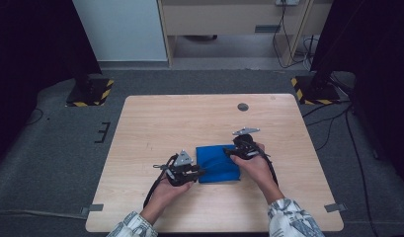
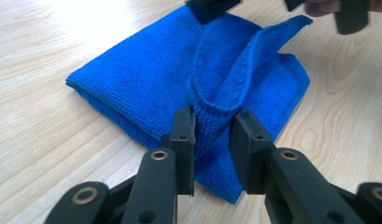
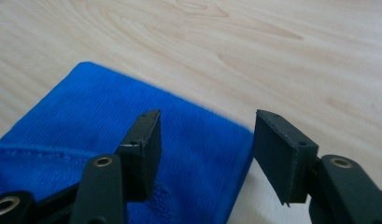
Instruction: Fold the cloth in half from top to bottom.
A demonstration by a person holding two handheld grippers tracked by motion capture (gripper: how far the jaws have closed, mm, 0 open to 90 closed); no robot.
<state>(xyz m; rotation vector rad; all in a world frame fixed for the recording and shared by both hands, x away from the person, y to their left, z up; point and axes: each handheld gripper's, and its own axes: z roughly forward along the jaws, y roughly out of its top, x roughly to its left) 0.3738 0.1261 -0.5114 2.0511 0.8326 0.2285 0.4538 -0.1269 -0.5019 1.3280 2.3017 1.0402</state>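
Cloth position first: the folded blue microfibre cloth (image 1: 218,163) lies flat on the pale wood-grain table (image 1: 155,123), near the table's 6 o'clock edge and slightly right of centre in the high view.

Your left gripper (image 1: 197,173) sits at the cloth's 9 o'clock side. In the left gripper view (image 2: 212,133) its jaws are pinched on a raised fold of the cloth's top layer; that layer arches up off the stack and runs away toward 1 o'clock, while the lower layers stay flat on the wood.

Your right gripper (image 1: 229,152) hangs over the cloth's 2 o'clock corner in the high view. In the right gripper view (image 3: 205,140) its jaws stand apart with nothing between the pads; the cloth lies under the left-hand jaw, its corner reaching into the gap, and the right-hand jaw is over bare table.
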